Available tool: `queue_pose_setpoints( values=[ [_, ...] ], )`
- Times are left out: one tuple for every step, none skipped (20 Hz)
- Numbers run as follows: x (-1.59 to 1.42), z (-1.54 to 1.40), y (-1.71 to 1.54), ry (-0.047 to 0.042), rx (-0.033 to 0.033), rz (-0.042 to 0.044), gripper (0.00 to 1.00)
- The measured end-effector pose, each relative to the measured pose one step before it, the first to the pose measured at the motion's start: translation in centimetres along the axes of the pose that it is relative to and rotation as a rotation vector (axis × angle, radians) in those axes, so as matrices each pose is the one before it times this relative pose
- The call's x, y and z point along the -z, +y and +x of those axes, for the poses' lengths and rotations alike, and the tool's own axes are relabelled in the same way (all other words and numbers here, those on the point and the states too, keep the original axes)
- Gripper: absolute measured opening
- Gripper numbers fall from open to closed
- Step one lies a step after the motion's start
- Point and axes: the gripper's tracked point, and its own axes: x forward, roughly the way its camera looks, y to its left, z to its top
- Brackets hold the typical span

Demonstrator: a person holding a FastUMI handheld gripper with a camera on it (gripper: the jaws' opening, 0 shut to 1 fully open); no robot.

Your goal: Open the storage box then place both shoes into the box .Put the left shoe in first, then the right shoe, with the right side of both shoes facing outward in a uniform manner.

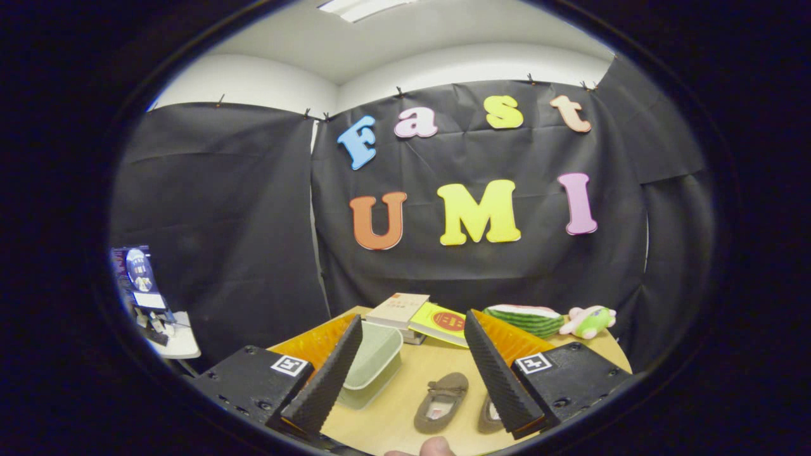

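Note:
My gripper (408, 415) is held above the wooden table (393, 424), open, with nothing between its black ribbed fingers (326, 380). A pale green storage box (374, 361) sits on the table just ahead of the left finger, its top facing me. One brown shoe (441, 401) lies between the fingers, toe pointing away. A second brown shoe (488, 415) lies beside it, partly hidden behind the right finger.
At the table's far edge lie stacked books (400, 310), a yellow booklet (441, 323), a watermelon-slice plush (526, 318) and a pink-green plush toy (589, 321). A small side table with a screen (142, 285) stands off to the left. A fingertip (434, 446) shows below the fingers.

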Motion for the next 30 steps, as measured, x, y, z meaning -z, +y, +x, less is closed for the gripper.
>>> queue_pose_setpoints(
  values=[
    [-0.172,0.445,0.366,0.0065,-0.0164,0.00024,1.0],
    [0.132,0.49,0.389,0.01078,-0.01685,-0.00052,1.0],
    [0.371,0.625,0.467,0.01682,-0.0203,0.00551,1.0],
    [0.607,0.652,0.564,0.02234,-0.02636,0.01306,1.0],
    [1.001,0.982,0.682,0.02977,-0.03418,0.02368,1.0],
    [1.17,0.877,0.487,0.03332,-0.03689,0.02681,1.0],
    [1.069,1.058,0.778,0.02658,-0.04964,0.03126,1.0],
    [1.305,0.986,0.17,0.02934,-0.03183,0.03166,1.0],
    [1.483,0.844,-0.159,0.0257,-0.02714,0.03555,1.0],
    [1.334,1.041,-0.142,0.02825,-0.02817,0.03601,1.0],
    [1.384,1.201,-0.354,0.02906,-0.02114,0.03793,1.0],
    [1.207,1.194,-0.44,0.02918,-0.0237,0.02801,1.0],
    [1.384,1.124,-0.321,0.03151,-0.02269,0.0211,1.0],
    [1.285,0.99,-0.789,0.03449,-0.00721,0.03207,1.0],
    [1.128,0.707,-0.715,0.02407,-0.01289,0.03886,0.99],
    [0.828,0.764,-0.564,0.02431,-0.01912,0.05362,1.0],
    [0.652,0.7,-0.505,0.01914,-0.02143,0.06183,1.0],
    [0.329,0.661,-0.512,0.01595,-0.02041,0.06097,0.99],
    [0.497,0.729,-0.456,0.01634,-0.01789,0.05093,0.99],
    [0.486,0.661,-0.509,0.02208,-0.00138,0.02446,0.99],
    [0.329,0.49,-0.281,0.00592,-0.00521,0.00922,0.99],
    [0.267,0.612,-0.083,0.01615,-0.01412,0.01214,0.99],
    [0.201,0.501,0.067,0.01036,-0.02057,0.03789,0.99],
    [0.078,0.639,0.066,0.01396,-0.02716,0.0517,0.99],
    [0.169,0.742,-0.017,0.01368,-0.03272,0.056,0.99],
    [-0.049,0.504,0.214,0.00639,-0.03403,0.05787,0.99],
    [-0.096,0.358,0.112,0.00257,-0.02574,0.04945,0.98],
    [-0.116,0.255,0.111,0.00147,-0.01591,0.03873,0.98],
    [0.035,0.127,-0.001,0.00136,-0.01624,0.03136,0.97],
    [-0.061,0.212,0.021,0.00617,-0.01052,0.02621,0.97]
  ],
)
